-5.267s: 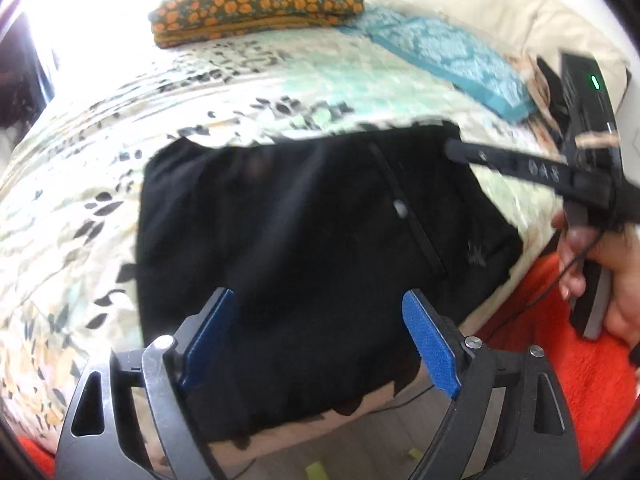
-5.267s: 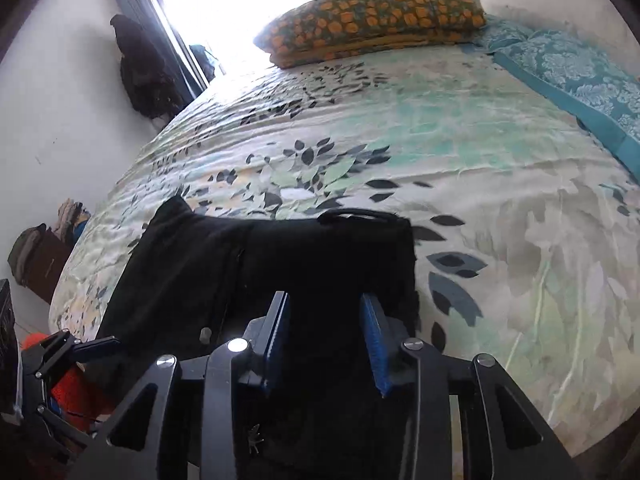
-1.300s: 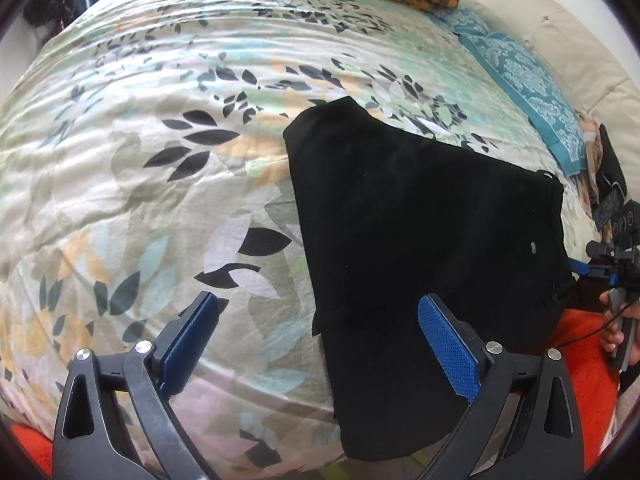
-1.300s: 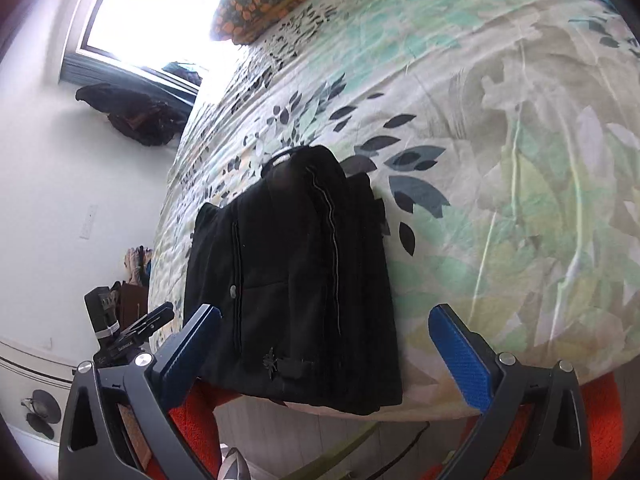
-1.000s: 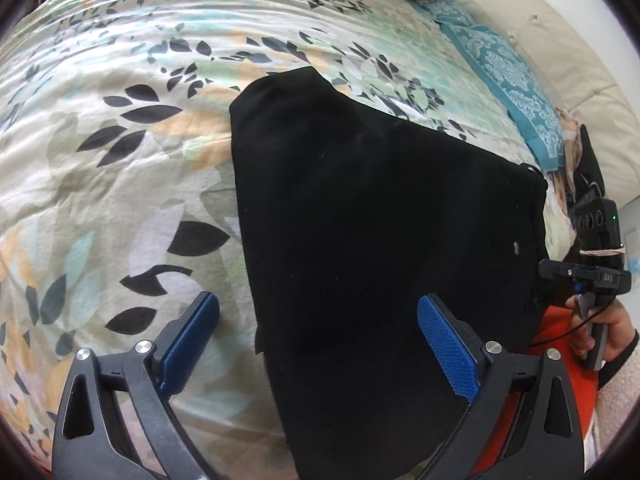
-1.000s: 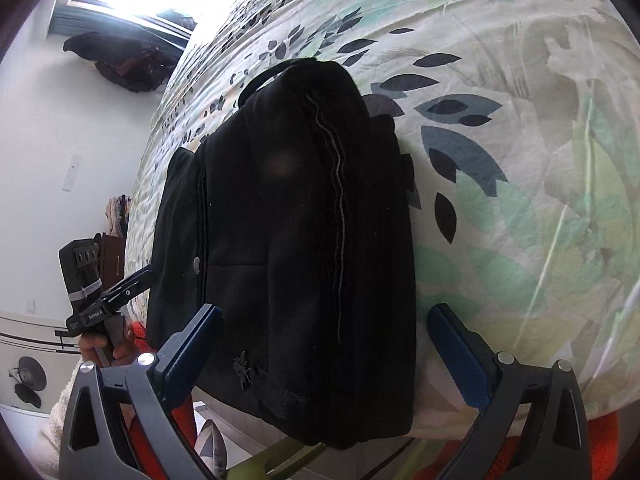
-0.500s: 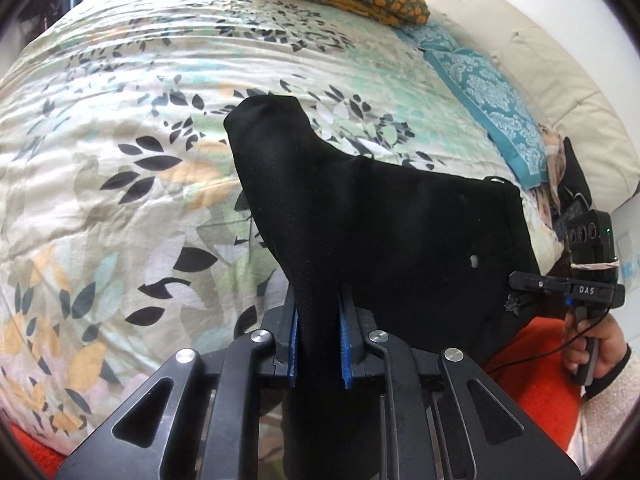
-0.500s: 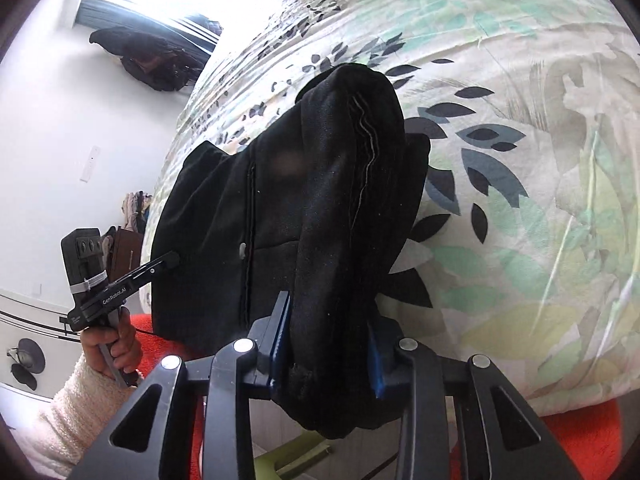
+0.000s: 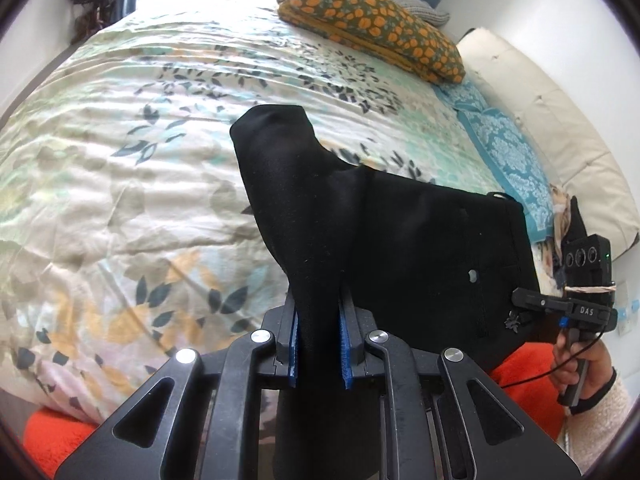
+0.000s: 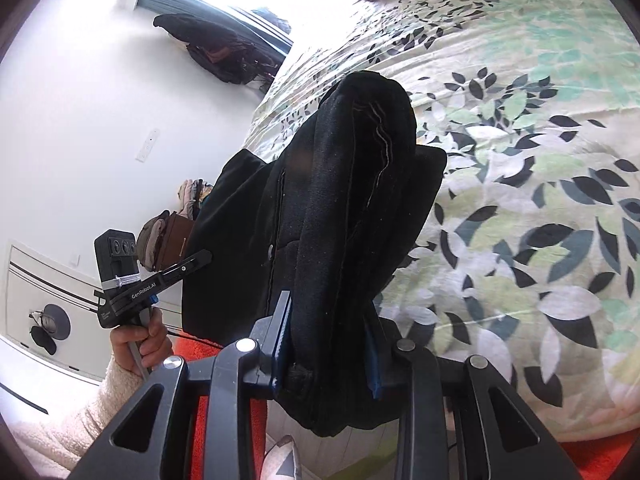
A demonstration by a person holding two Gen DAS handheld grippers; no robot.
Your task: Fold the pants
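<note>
Since a second ago both grippers' fingers (image 9: 294, 340) clamped the pants (image 9: 400, 240).

Leaf-print bed (image 9: 120, 168), orange pillow (image 9: 372, 36), black pants (image 9: 420, 240)

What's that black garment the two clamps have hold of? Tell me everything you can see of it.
The black fabric pants look soft and matte, folded into layers. A small pale button and a thin light seam line show. The left gripper and right gripper each pinch the near edge, and it is lifted into peaks. The far part rests on the leaf-patterned bedspread.
</note>
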